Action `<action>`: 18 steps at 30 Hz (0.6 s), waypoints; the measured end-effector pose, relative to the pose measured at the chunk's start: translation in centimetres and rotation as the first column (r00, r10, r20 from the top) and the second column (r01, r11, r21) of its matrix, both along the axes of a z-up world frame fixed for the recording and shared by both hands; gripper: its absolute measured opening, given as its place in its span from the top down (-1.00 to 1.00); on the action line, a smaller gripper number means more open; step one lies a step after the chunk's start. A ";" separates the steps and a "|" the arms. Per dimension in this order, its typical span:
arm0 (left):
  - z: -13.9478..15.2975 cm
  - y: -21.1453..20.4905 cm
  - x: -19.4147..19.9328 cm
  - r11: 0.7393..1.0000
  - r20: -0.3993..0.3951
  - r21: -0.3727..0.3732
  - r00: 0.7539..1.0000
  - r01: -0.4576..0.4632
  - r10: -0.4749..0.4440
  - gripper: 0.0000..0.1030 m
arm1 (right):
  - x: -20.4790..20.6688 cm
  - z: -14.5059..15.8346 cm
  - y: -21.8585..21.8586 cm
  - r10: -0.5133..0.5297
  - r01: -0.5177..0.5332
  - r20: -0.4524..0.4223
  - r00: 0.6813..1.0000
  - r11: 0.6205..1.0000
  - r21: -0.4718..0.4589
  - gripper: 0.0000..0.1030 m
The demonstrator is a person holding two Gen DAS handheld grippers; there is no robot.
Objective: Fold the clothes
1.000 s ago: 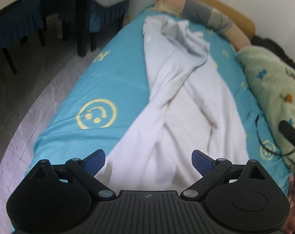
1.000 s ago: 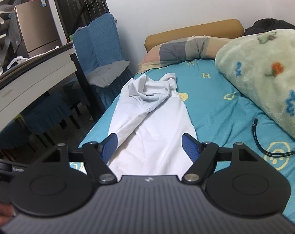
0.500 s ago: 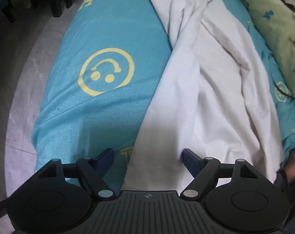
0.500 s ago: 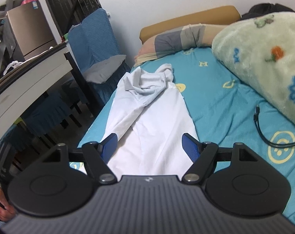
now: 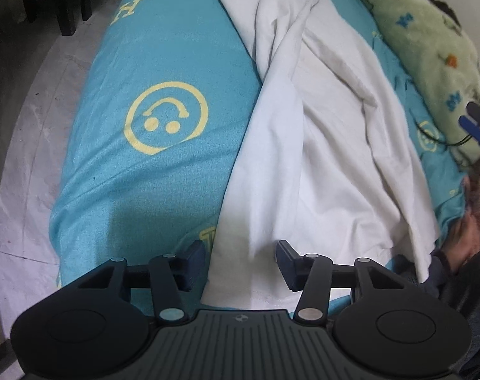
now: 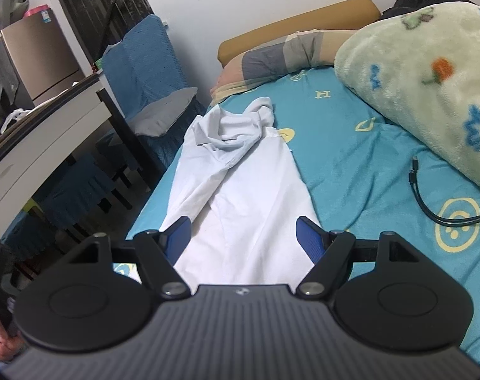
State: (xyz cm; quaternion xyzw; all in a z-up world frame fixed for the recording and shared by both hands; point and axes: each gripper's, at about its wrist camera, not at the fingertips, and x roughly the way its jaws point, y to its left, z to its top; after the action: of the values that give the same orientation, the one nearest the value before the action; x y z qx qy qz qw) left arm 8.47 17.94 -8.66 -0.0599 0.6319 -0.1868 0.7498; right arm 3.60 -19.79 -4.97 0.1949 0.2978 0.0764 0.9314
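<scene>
A long white garment (image 5: 319,145) lies lengthwise on a bed with a turquoise sheet (image 5: 151,171); it also shows in the right wrist view (image 6: 246,196), bunched at its far end. My left gripper (image 5: 241,258) is open, low over the garment's near left hem at the bed's foot, its jaws either side of the cloth edge and narrower than before. My right gripper (image 6: 247,234) is open and empty, held above the garment's near end. Its blue fingers (image 5: 476,129) show at the right edge of the left wrist view.
A green fleece blanket (image 6: 430,72) lies on the bed's right side, a black cable (image 6: 430,196) beside it. A striped pillow (image 6: 287,57) is at the headboard. A blue-covered chair (image 6: 148,76) and a white table (image 6: 43,133) stand left of the bed. Grey floor (image 5: 27,145) runs alongside.
My left gripper has dropped and moved in to the garment's near left hem, and its jaws have narrowed. My right gripper has shifted slightly closer and stays open.
</scene>
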 end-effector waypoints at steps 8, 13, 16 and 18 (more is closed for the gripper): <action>0.0 0.0 -0.2 0.999 0.008 0.015 0.999 0.046 -0.046 0.92 | 0.3 -0.1 -0.4 -0.006 0.006 -0.008 1.000 1.000 0.027 -0.45; 4.4 -1.7 -1.8 0.980 0.122 0.141 0.979 0.143 -0.161 0.98 | 0.5 -0.2 -0.6 -0.009 0.010 -0.013 1.000 0.999 0.044 -0.45; 7.7 -4.8 -3.1 0.969 0.202 0.175 0.956 0.177 -0.211 0.98 | 0.5 -0.2 -0.8 -0.015 0.016 -0.013 1.000 0.998 0.054 -0.45; 9.8 -8.3 -4.1 0.961 0.243 0.185 0.938 0.206 -0.248 0.98 | 0.2 0.0 -1.1 -0.031 0.031 -0.002 1.000 0.998 0.063 -0.45</action>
State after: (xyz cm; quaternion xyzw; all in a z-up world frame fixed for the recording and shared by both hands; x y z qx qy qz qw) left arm 4.33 9.66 1.13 0.0981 0.5417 -0.2286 0.8029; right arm 3.83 -20.88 -4.94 0.2287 0.2927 0.0710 0.9257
